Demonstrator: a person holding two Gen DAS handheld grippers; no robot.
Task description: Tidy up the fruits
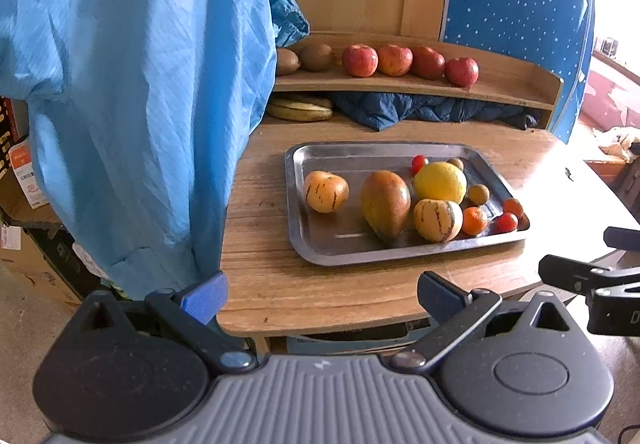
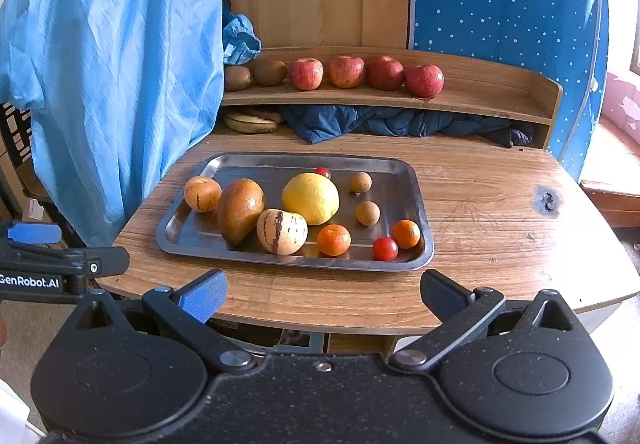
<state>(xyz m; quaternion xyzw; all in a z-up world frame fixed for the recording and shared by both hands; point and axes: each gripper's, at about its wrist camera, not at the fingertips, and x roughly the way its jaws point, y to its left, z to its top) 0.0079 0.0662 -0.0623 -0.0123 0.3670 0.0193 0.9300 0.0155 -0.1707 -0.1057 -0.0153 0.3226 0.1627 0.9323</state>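
Left hand-held gripper (image 1: 320,294) and right hand-held gripper (image 2: 322,294): both wide, empty, hovering off bench (image 2: 480,180) near edge. Fruits in tray (image 2: 424,228) mid-bench; apples (image 2: 346,71) on shelf. Advice: approach mango (image 2: 240,210) from above, close gently.

Bananas (image 2: 251,123) half hidden under shelf (image 2: 480,100) and behind blue coat (image 2: 120,84). Left kiwi (image 1: 286,61) partly covered by coat. Rear tomato (image 2: 322,172) mostly behind lemon (image 2: 310,198). Right claw (image 1: 592,276) cut by picture edge, jaws unclear there.
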